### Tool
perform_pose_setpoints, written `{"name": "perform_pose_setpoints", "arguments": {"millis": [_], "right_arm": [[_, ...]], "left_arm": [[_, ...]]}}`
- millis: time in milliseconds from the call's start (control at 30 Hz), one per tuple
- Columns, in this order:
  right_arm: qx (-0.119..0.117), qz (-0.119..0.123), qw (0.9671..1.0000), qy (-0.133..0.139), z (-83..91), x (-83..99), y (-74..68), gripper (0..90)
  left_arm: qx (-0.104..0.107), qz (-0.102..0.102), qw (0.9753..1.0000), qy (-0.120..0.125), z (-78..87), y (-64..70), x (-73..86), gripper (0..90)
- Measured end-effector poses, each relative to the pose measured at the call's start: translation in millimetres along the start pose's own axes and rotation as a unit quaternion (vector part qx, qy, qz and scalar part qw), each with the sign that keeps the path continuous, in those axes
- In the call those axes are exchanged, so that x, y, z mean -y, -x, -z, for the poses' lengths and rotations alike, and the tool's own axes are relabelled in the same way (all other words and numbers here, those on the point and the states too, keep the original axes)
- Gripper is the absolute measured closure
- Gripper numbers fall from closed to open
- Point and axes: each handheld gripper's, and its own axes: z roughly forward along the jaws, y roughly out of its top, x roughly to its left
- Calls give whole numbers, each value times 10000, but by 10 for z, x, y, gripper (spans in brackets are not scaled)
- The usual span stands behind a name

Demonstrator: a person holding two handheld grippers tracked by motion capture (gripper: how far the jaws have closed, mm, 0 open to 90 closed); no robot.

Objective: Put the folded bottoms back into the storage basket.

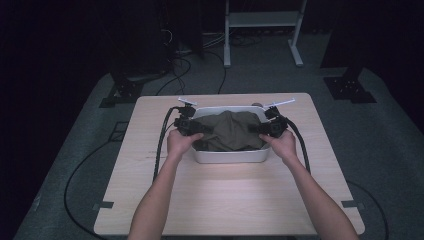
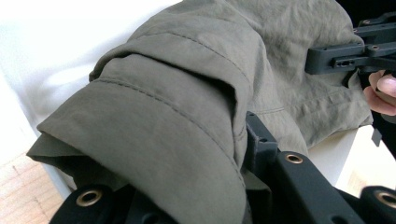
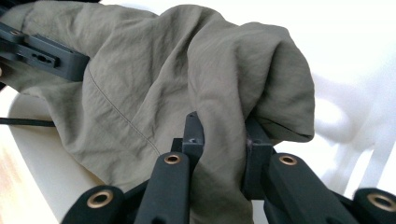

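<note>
Garment [image 1: 231, 129] of olive fabric lies bunched inside the white tub [image 1: 231, 156] at the desk [image 1: 225, 200] centre, toward its far edge. Left hand-held gripper [image 1: 196, 129] clamps the garment's left fold. Right hand-held gripper [image 1: 260, 130] clamps its right fold between both jaws.

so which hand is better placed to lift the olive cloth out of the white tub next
Probably the right. The right tongs are pinched on a gathered fold of the olive cloth over the white tub. The left tongs are draped by a hem, so their grip is unclear.
</note>
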Motion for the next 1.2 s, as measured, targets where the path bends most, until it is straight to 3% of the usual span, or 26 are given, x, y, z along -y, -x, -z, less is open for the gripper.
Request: {"name": "perform_pose_setpoints", "arguments": {"millis": [100, 233, 467, 600, 1000, 1200], "right_arm": [[73, 25, 9999, -73, -23, 2, -7, 728], [228, 101, 9996, -151, -47, 4, 1, 673], [516, 175, 9983, -205, -5, -6, 19, 626], [565, 182, 9981, -178, 42, -8, 41, 619], [608, 137, 9981, -19, 164, -23, 56, 619], [523, 142, 9985, 65, 180, -30, 26, 641]], "left_arm": [[-132, -96, 9998, -92, -20, 8, 3, 700], [-456, -317, 9981, -276, -69, 39, 6, 636], [-608, -355, 9974, -165, -44, 76, -25, 533], [-640, -352, 9973, -30, 35, 89, -58, 530], [-372, -143, 9984, 392, 249, 57, -83, 516], [-254, -33, 9975, 659, 375, 45, -87, 516]]}}
